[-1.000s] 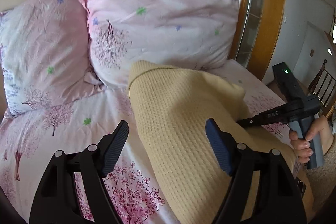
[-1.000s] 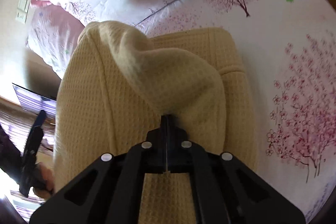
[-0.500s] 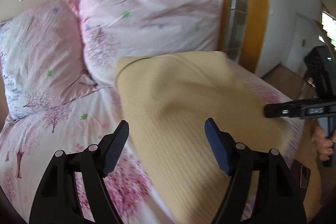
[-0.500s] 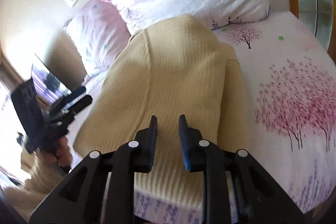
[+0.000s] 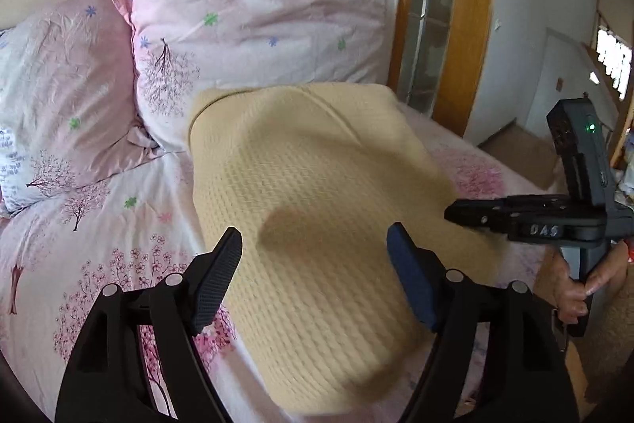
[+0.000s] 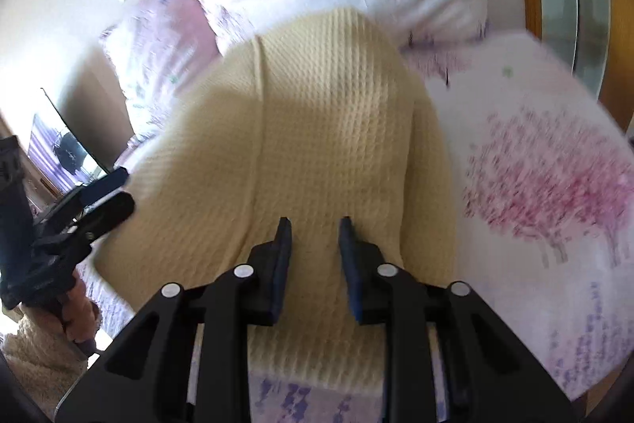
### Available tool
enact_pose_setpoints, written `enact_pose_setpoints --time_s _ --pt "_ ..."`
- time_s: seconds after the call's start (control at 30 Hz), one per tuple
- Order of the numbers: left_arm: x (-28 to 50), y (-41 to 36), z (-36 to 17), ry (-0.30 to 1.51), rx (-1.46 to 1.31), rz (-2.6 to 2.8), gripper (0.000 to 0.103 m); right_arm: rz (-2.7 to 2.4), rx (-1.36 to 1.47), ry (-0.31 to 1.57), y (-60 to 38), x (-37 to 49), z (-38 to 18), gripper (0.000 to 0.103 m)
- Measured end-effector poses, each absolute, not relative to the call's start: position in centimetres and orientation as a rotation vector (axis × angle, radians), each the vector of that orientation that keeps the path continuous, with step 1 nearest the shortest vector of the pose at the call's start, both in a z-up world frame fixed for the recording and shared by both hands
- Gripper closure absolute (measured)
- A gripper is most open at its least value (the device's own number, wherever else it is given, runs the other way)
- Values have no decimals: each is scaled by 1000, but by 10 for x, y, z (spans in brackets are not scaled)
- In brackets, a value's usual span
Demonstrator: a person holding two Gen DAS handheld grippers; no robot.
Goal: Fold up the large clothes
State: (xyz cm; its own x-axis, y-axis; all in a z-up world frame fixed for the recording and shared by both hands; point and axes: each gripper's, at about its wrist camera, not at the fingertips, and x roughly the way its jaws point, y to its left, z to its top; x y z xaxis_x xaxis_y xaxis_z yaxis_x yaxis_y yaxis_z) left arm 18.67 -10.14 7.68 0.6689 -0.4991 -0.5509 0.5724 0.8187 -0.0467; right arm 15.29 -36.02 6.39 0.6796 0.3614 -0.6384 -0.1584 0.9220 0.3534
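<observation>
A cream waffle-knit garment (image 5: 317, 209) was seen lying across the middle of a bed covered with a pink cherry-blossom sheet (image 5: 119, 232), its far end touching the front pillow (image 5: 253, 34) at the upper centre of the left wrist view. The greatest risk was judged to be the fold coming undone: the top layer was humped and loose rather than flat, and the near edge hung close to the bed's edge at the bottom of the frame, so a careless pass by either tool could have dragged the fabric out of line or toward the floor. A snag of a rubber pad in the open weave was also thought possible. The left gripper (image 5: 313, 280) was held above the garment at the lower centre with its jaws wide apart and nothing between them. The right gripper (image 6: 313, 256), at the lower centre of the blurred right wrist view, was opening, its jaws only narrowly apart, and no cloth was gripped between them. The garment was shown as thick, soft and textured, folded into a long rounded shape with a raised seam (image 6: 257, 129) running along its length, and shadowed near its middle.
</observation>
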Motion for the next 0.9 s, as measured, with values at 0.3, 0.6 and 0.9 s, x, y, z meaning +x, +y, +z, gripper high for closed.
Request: enact_pose_setpoints --time_s 0.3,0.6,0.9 --pt "180 -96 80 592 84 -689 26 276 310 787 -369 144 69 42" --pt "254 -22 94 730 -252 -674 9 269 525 951 -420 211 75 2" --pt "316 -35 47 972 -419 -750 8 372 713 1207 -433 287 16 2"
